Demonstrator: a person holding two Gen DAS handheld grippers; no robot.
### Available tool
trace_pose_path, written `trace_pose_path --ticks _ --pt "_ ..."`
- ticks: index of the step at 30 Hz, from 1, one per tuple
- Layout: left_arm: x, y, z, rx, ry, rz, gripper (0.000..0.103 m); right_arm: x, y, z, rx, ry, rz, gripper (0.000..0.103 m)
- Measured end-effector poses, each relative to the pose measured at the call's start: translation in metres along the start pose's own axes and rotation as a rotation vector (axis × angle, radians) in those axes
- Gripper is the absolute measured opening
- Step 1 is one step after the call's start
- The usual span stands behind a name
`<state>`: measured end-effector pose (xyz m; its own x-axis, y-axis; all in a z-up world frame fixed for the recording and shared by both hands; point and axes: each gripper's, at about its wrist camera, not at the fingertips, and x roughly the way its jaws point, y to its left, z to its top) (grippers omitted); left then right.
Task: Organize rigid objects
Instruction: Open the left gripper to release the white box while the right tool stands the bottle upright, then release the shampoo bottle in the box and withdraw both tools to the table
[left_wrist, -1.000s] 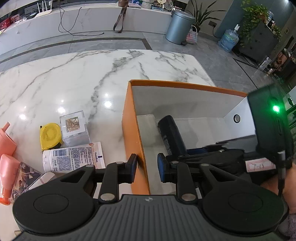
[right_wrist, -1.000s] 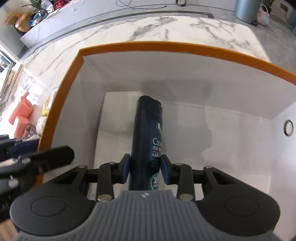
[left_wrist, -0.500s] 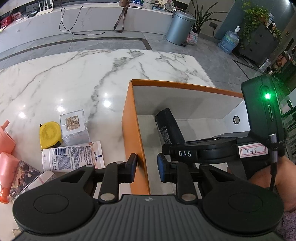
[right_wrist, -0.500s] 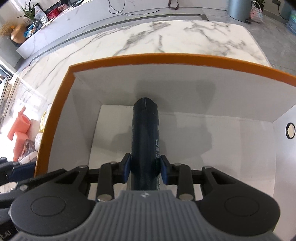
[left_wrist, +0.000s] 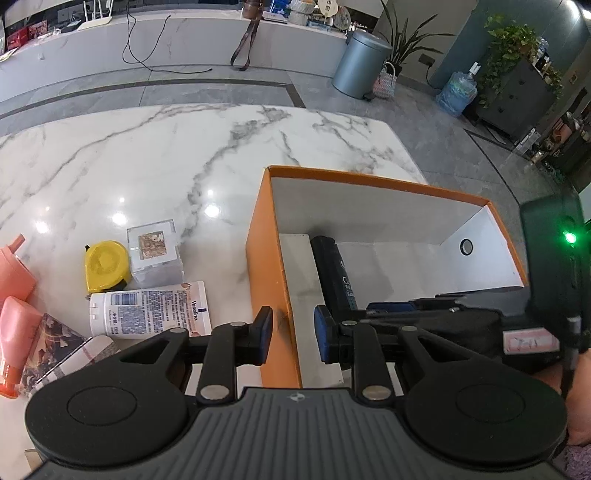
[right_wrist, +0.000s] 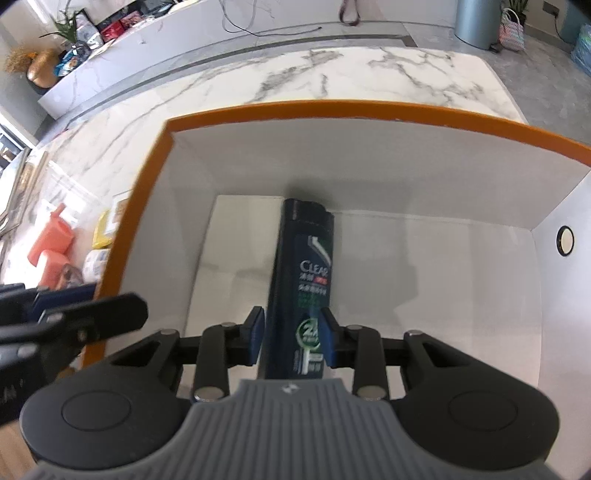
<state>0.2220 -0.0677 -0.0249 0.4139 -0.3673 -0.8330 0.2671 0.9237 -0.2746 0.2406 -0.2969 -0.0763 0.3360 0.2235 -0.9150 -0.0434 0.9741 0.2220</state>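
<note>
Left of the box (left_wrist: 271, 280), well clear of its orange wall, the waiting things lie on the marble: two pink bottles (left_wrist: 14, 269), a patterned case (left_wrist: 55, 347), a yellow tape measure (left_wrist: 106, 264), a clear cube (left_wrist: 155, 249) and a Vaseline tube (left_wrist: 147, 308) whose flat end comes nearest the box.

The left gripper (left_wrist: 291, 334) straddles that left wall near its front, fingers narrowly parted, one outside and one inside; whether the pads touch the card I cannot tell. It looks set to steady the box, and should stay put while the other hand works.

Inside, the shampoo bottle (right_wrist: 303, 280) lies along the floor, left of centre, its cap close to or touching the far wall. The right gripper (right_wrist: 291, 339) holds its bottom end, both pads against the sides, label up.

The step appears to be the set-down. Lower until the bottle rests flat, then spread the fingers just enough to free it and draw straight back and up, so the pads do not drag or roll it.

Room: between bottle and left wall is only a narrow strip, shared with the left gripper's inner finger. To the right of the bottle the floor is bare up to the right wall, so later pieces fit there best. The near rim is hidden beneath the grippers; lift before pulling back.
</note>
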Motion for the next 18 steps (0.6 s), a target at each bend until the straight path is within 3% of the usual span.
trace_pose_path --ticks 7,15,18 --pt "-0.031 0.009 -0.006 0.018 -0.05 0.004 0.027 -0.035 0.024 -0.007 -0.068 -0.098 -0.008 0.031" --pt "-0.066 0.043 -0.019 -0.019 -0.087 0.049 0.027 -0.078 0.079 -0.017 -0.214 -0.287 0.099 0.031" --pt "-0.076 0.06 -0.026 -0.04 -0.095 0.066 0.027 -0.081 0.102 -0.02 -0.272 -0.312 0.133 0.031"
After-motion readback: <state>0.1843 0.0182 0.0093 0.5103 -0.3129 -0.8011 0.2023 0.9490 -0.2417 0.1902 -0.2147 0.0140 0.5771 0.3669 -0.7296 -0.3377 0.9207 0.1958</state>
